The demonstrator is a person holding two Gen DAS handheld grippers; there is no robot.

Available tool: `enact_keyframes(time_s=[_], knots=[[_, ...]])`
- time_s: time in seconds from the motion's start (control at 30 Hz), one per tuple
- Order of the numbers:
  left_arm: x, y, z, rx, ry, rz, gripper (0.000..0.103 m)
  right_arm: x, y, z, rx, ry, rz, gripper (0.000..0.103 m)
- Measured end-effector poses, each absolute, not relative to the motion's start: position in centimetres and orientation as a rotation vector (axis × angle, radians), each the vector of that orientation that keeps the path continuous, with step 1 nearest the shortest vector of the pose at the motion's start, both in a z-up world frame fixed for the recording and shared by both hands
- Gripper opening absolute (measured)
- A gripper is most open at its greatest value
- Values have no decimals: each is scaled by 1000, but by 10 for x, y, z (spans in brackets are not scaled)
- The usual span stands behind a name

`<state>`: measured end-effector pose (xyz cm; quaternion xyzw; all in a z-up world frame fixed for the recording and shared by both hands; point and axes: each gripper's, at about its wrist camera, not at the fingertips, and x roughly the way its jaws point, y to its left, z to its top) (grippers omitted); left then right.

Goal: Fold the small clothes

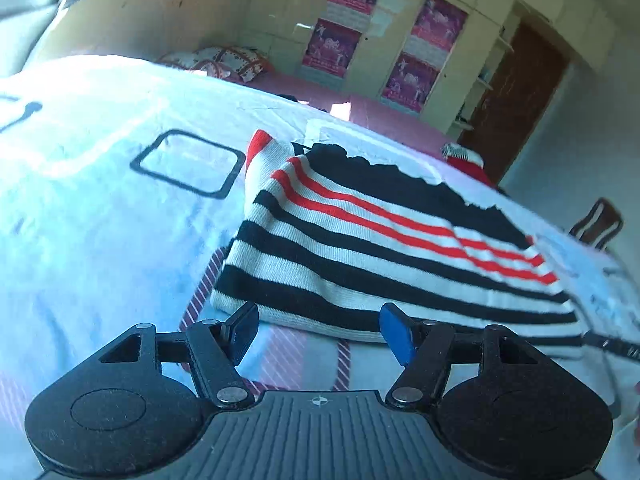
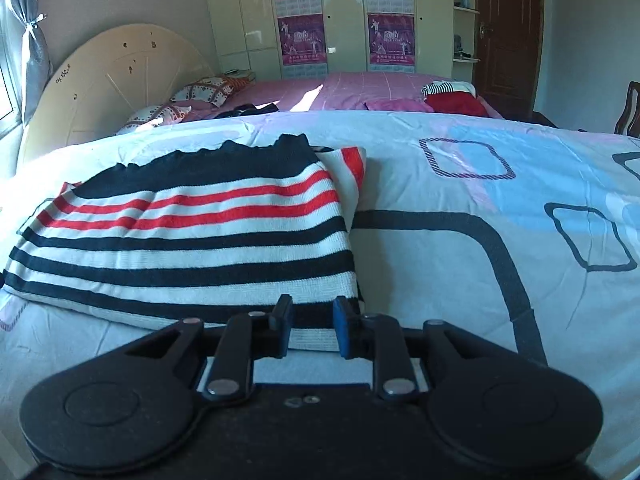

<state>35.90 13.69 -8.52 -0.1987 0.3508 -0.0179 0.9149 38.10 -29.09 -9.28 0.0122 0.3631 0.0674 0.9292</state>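
A small knit sweater (image 1: pixel 380 248) with black, white and red stripes lies folded on a pale blue sheet (image 1: pixel 100 208). It also shows in the right wrist view (image 2: pixel 188 248). My left gripper (image 1: pixel 318 330) is open, its blue pads spread wide at the sweater's near hem, with nothing between them. My right gripper (image 2: pixel 310 326) is partly open at the sweater's near right corner, and the white hem edge lies between its pads. I cannot tell if the pads touch the cloth.
The sheet (image 2: pixel 480 240) bears black square outlines and covers a raised surface. Behind it is a pink bed (image 2: pixel 360 88) with pillows and a pile of red and striped clothes (image 2: pixel 456 98). A wardrobe with posters (image 2: pixel 304 12), a brown door (image 2: pixel 508 32) and a chair (image 2: pixel 628 108) stand beyond.
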Motion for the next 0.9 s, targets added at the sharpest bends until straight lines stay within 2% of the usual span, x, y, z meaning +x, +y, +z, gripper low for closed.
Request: enact_keyframes(time_s=[0.13,0.27,0.47,0.7,0.8,0.9], knots=[[355,156,-121,-735,726,-13,66,383,-270,-90,63,732,210,23],[348,169,-145,-955,632,17,63,388,-246,-89,78,718,254,23],[366,172,-159,-1003,583,36,43,414,-215,-92,89,722,309,19],[395,174,-172,-1027,543,33,21,462,-175,-96,71,744,370,6],[396,175,-173,-1016,530,17,14,471,-161,-97,61,748,408,5],[395,174,-171,-1002,523,15,14,479,-146,-100,34,761,433,4]])
